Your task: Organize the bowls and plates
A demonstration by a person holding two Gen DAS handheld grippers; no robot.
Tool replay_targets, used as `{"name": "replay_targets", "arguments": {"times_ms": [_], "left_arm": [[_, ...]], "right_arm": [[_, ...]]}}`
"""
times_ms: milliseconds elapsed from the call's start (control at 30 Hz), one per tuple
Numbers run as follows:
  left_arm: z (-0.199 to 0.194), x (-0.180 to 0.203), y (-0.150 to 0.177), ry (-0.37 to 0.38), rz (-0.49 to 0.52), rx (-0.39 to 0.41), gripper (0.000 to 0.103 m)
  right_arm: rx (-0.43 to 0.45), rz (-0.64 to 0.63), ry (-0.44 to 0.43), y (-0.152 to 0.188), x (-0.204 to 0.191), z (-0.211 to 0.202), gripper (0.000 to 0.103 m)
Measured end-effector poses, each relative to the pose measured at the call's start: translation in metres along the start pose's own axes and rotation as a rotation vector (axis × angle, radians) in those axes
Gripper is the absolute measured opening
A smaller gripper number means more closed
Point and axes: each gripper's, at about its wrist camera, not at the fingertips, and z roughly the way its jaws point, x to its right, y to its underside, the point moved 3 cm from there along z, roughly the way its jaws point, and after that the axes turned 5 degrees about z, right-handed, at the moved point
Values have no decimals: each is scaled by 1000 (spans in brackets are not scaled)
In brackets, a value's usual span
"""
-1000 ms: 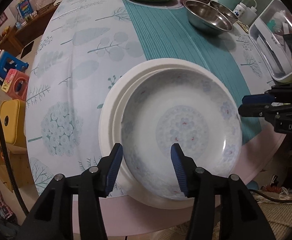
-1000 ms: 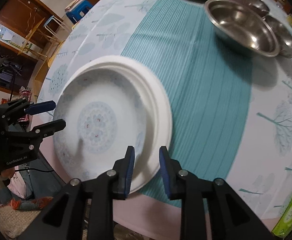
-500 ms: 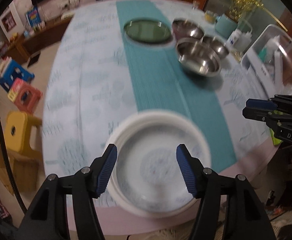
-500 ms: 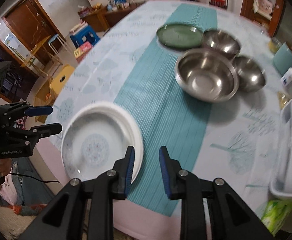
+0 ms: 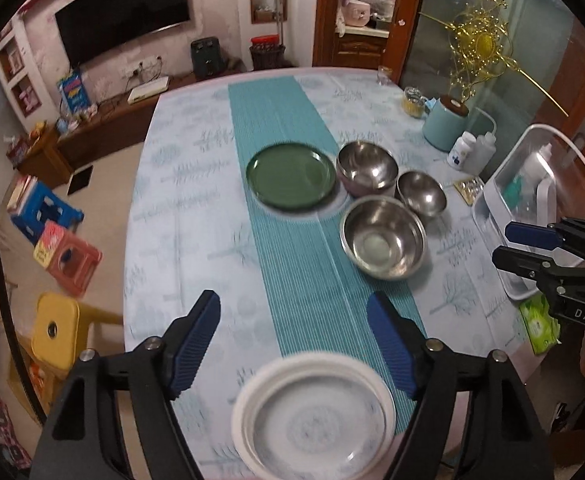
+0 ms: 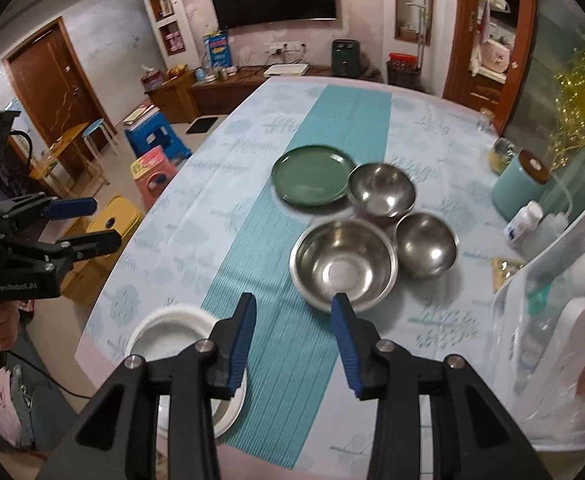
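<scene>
Left wrist | both grippers (image 5: 292,344) (image 6: 294,336) agape, empty | plates (image 5: 312,416) seemingly nested | next: steel bowls (image 5: 384,236).

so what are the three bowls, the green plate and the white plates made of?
Bowls: polished metal, probably stainless steel; mirror-like glints and reflections inside.
Green plate: glazed ceramic or melamine; smooth, soft sheen, can't tell which.
White plates: likely glazed ceramic; glossy, the top one with a faint blue pattern. Blurred, so tentative.

Both grippers, left (image 5: 292,340) and right (image 6: 294,338), are black frames with silver screws and ribbed blue jaws.
</scene>
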Motion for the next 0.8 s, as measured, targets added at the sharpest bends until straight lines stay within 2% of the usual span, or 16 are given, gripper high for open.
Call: {"name": "replay_targets", "arguments": {"times_ms": [167,267,533,800], "left_arm": [[22,-10,-42,18,65,25,76],[49,-21,-67,30,84,13,76],[143,-66,-116,63,98,-35,76],[243,-104,-144,90,97,-85,76]], "right_arm": [[10,33,54,-32,9,15,39],[0,87,58,-51,15,32,39],[-9,225,65,-103,20,98,39],[-66,399,39,-129,30,179,39]]}}
